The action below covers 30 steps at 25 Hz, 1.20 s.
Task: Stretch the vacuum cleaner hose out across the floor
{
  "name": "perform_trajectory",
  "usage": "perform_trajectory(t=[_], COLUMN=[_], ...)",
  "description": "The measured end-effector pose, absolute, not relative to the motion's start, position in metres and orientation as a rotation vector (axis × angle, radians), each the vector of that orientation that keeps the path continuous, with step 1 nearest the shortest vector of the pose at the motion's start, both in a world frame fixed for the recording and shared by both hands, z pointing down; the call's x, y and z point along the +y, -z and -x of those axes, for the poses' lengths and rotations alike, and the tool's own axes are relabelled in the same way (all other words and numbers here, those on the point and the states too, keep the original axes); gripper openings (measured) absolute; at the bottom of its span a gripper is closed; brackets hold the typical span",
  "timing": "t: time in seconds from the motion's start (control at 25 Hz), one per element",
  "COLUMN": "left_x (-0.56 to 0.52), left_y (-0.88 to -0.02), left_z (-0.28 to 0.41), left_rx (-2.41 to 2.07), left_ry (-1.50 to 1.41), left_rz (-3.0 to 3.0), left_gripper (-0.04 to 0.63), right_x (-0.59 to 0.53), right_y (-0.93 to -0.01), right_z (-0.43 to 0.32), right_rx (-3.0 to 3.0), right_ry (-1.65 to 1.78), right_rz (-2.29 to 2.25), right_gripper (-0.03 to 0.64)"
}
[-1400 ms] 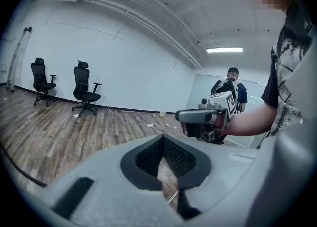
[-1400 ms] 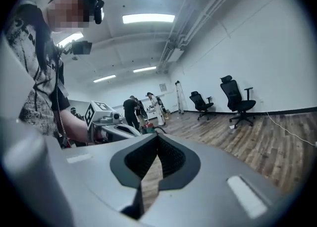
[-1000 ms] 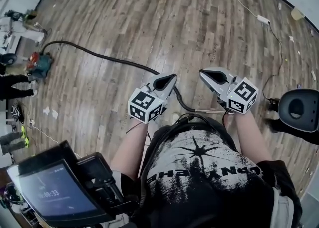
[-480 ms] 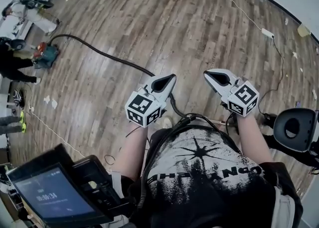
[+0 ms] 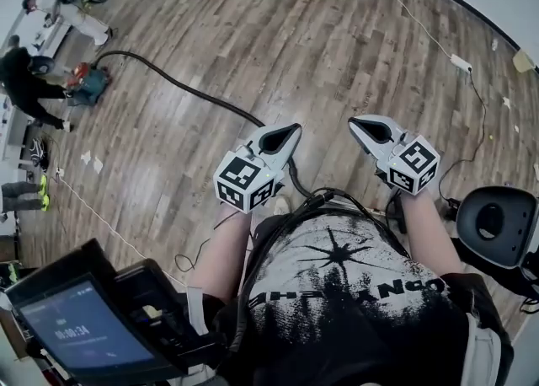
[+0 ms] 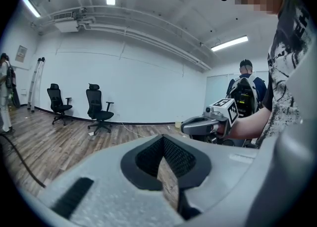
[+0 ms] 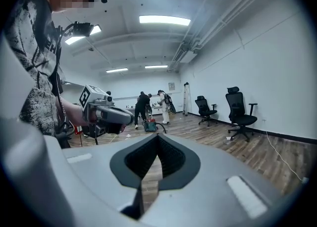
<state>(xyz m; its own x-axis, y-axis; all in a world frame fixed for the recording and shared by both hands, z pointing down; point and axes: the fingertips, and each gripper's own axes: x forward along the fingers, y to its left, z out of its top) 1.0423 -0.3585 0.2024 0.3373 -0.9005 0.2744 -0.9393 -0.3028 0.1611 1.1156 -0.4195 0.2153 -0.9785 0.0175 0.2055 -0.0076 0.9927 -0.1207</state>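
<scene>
Evidently the hose (image 5: 198, 94) is light and bendy and will drag after a pull rather than push, so I judge the best hold is across its free end, the end farthest from the vacuum cleaner (image 5: 88, 83). It lies on the wooden floor (image 5: 337, 47) in a long curve away from the vacuum cleaner, its far end passing out of sight beneath me. My left gripper (image 5: 285, 131) and right gripper (image 5: 360, 125) hang well above that end, both pairs of jaws closed together on nothing.
</scene>
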Motion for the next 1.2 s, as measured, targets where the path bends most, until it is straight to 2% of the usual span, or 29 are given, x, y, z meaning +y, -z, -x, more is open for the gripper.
perform_trajectory(t=[0.6,1.2], left_x=[-0.361,-0.349], left_y=[-0.196,-0.197], left_z=[-1.041,-1.028], left_rx=[-1.638,-1.624], left_ry=[-0.165,-0.128], left_rz=[-2.320,-2.300], left_gripper=[0.002,0.002], right_x=[-0.412,-0.392], right_y=[-0.213,-0.218], right_z=[-1.109,-1.089], right_rx=[-2.906,-2.888], right_ry=[-0.061,-0.086], right_rz=[0.042,0.090], right_gripper=[0.006,0.006])
